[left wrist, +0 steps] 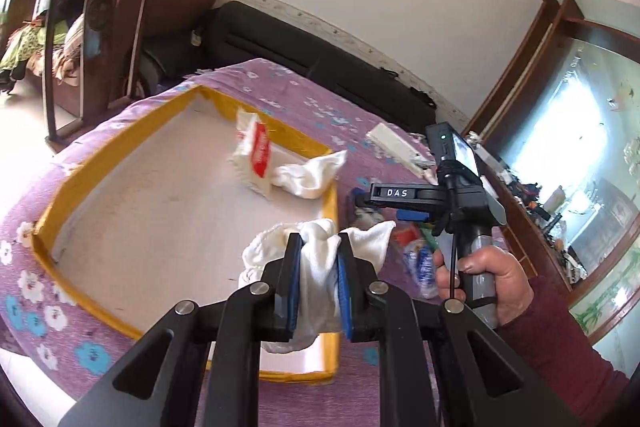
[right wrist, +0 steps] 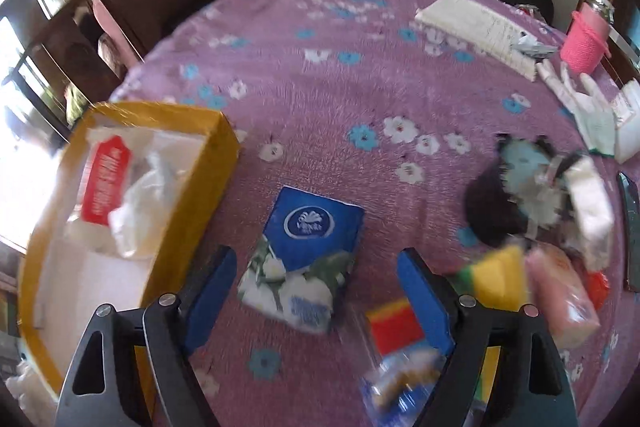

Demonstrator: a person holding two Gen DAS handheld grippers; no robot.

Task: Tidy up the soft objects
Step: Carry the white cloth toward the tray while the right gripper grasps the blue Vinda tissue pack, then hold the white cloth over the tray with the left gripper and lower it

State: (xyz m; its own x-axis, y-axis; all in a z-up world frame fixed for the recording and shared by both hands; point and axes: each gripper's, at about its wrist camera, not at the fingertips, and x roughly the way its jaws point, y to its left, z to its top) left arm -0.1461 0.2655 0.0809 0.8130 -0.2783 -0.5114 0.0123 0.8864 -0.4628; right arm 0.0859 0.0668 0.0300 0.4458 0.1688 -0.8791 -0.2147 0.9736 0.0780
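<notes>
In the left wrist view, the left gripper (left wrist: 318,259) filled the lower middle of the frame, its jaws pinching a white cloth (left wrist: 316,267) that bunched out above and sagged below the blue pads. Behind it lay a yellow-walled box (left wrist: 120,131) with a pale floor, stretching to the upper left. At the box's far right corner sat a white pack with a red label (left wrist: 254,157) and another crumpled white cloth (left wrist: 310,175). At right, a hand (left wrist: 486,279) in a dark red sleeve held the right gripper's handle.

In the right wrist view, the right gripper (right wrist: 316,291) had its jaws spread, with nothing pressed between the pads. A blue tissue pack (right wrist: 302,255) lay on the purple flowered worktop (right wrist: 320,87) between them. Lower right was a blurred heap including a yellow sponge (right wrist: 500,279) and a pink pack (right wrist: 560,299). The box (right wrist: 192,195) stood at left, a pink basket (right wrist: 582,43) at upper right.
</notes>
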